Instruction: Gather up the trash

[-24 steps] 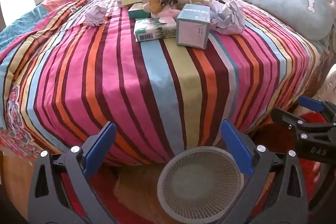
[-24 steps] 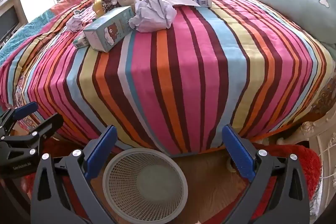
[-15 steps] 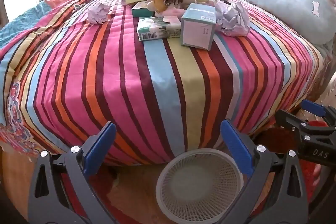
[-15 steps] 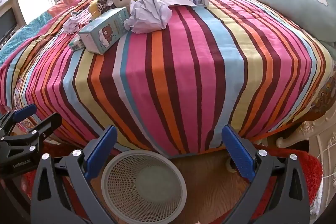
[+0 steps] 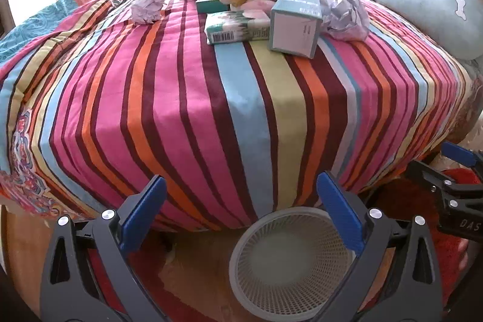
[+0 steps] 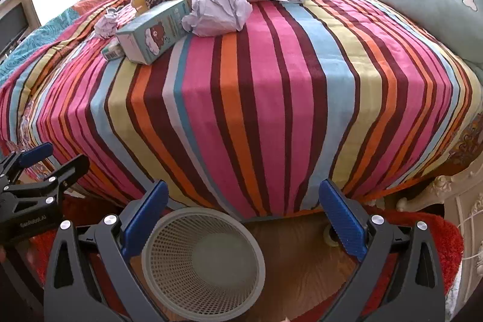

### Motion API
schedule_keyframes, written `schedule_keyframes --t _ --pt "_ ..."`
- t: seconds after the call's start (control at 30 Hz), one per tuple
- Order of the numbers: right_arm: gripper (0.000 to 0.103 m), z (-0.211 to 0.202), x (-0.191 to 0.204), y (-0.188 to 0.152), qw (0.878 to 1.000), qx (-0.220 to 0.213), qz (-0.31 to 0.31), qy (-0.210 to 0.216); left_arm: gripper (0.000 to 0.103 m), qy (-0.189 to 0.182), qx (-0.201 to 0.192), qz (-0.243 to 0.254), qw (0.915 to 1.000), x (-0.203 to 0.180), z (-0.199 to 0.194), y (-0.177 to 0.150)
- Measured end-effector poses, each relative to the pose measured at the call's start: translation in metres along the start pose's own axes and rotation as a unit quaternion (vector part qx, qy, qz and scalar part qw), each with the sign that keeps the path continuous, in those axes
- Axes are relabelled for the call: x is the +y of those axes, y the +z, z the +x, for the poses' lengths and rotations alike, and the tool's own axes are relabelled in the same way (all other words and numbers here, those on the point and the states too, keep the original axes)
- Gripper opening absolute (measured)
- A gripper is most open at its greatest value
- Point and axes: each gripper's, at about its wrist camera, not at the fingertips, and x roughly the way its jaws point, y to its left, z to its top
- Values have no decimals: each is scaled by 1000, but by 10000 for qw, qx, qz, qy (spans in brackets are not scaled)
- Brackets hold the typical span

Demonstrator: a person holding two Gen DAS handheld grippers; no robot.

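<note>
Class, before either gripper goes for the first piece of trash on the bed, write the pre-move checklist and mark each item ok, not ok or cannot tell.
1. Left gripper open, nothing held: ok.
2. Right gripper open, nothing held: ok.
3. Mesh basket upright at the bed's foot: ok.
4. Basket has room: ok, it looks empty.
5. Crumpled paper unobstructed from above: ok.
6. Whether the boxes, such as the bear box, are trash: cannot tell.

- Mesh wastebasket (image 5: 291, 260): pale grey, round, upright and empty, standing on the floor at the foot of the bed (image 5: 241, 110).
- Large crumpled paper (image 6: 217, 9): whitish-lilac wad on the bed, touching the teal bear-print box (image 6: 152, 30).
- Small crumpled paper (image 5: 148, 6): lilac ball, left of that box, lying apart on the bed.
</note>
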Motion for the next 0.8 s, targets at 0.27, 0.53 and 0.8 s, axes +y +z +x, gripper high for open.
schedule_keyframes --t 0.27,0.53,0.8 --pt "96 4 -4 -8 9996 117 169 217 97 22 35 109 9999 -4 1 -4" --pt "96 2 -2 -10 9997 150 129 161 97 -3 56 120 9999 -6 0 -7" --pt "96 4 0 -10 9996 234 66 144 97 1 72 91 9999 -7 0 -10"
